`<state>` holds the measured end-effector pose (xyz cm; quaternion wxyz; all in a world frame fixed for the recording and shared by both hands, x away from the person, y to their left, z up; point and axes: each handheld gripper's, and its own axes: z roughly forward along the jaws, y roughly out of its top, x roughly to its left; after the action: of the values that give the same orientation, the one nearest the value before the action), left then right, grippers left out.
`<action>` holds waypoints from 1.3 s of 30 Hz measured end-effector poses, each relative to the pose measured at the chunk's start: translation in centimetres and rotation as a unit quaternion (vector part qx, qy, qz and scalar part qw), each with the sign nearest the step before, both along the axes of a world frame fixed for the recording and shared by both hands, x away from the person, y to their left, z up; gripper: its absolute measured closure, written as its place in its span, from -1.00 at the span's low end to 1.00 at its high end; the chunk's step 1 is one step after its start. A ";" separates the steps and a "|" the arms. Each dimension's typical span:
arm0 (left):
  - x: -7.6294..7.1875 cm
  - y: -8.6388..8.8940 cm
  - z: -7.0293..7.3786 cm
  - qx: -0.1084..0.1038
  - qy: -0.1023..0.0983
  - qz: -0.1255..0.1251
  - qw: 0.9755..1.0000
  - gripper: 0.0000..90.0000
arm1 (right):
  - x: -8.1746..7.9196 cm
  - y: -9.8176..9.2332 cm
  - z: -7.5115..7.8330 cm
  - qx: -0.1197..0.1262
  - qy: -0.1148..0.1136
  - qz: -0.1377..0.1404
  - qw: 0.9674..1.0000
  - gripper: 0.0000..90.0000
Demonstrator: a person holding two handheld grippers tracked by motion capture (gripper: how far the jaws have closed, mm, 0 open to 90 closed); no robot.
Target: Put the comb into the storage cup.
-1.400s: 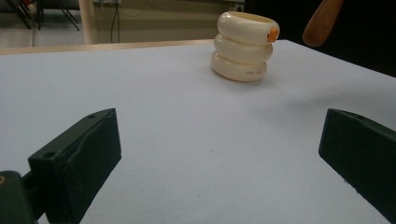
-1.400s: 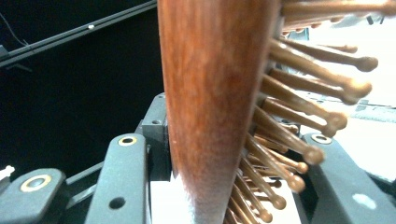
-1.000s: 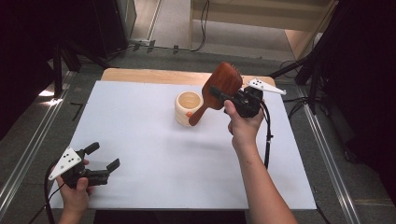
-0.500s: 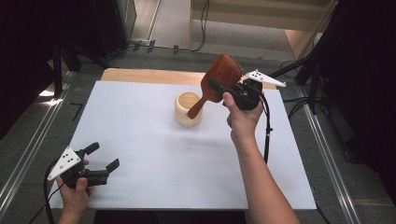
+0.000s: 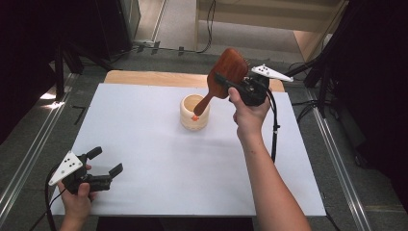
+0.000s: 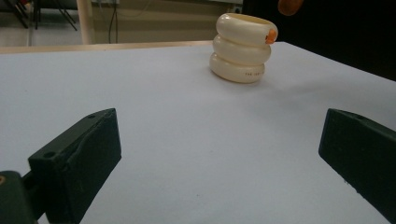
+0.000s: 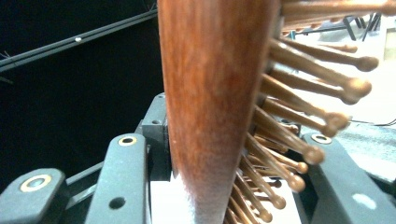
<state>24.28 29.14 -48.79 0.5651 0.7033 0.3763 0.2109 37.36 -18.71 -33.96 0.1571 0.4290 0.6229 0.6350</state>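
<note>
Gripped in the right claw (image 5: 230, 83): a reddish-brown wooden hairbrush (image 5: 226, 72), clamped at the paddle head and held up in the air over the far middle of the worktop (image 5: 159, 139). Tilted, with the head uppermost and toward the far edge, the handle slanting down and toward the left, its orange tip (image 5: 195, 117) hanging at the near rim of a cream cup (image 5: 194, 112) (touching the rim or just above it, hard to tell from the high view). In the right gripper view, the brush's wooden back (image 7: 210, 93) squeezed between the two black jaws, rows of round-tipped wooden bristles (image 7: 317, 88) sticking out to the right. Cup standing upright on the white worktop, shaped like three stacked rings, open at the top. In the left gripper view, the same cup (image 6: 243, 49) seen well ahead, an orange spot (image 6: 270, 36) against its upper ring on the right side, and a blurred orange-brown shape (image 6: 289, 5) at the top edge above it. Left claw (image 5: 105, 161) low at the near left corner of the worktop, held in the person's left hand (image 5: 77, 199), jaws spread wide with nothing between them, only bare white surface showing in the gap (pointing roughly toward the cup). Grey three-cornered plate (image 5: 67, 166) on top of it, cable trailing off the near edge. Right forearm (image 5: 269, 187) reaching in from the bottom of the high view, a black cable (image 5: 274, 130) hanging beside the wrist.
</note>
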 end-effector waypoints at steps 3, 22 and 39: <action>0.0 0.0 0.0 0.000 0.000 -0.001 1.000 -1.00 | 0.4 0.1 0.1 0.002 0.000 -0.002 1.000 0.16; 0.0 0.1 0.0 -0.001 0.001 -0.004 1.000 -1.00 | 2.2 1.1 1.3 -0.020 -0.009 -0.022 1.000 0.16; 0.0 0.0 0.0 0.000 0.001 -0.005 1.000 -1.00 | 3.4 1.8 0.0 -0.029 0.000 -0.028 0.999 0.16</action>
<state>24.25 29.17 -48.81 0.5656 0.7053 0.3732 0.2081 40.74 -16.93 -33.98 0.1877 0.4416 0.6289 0.6118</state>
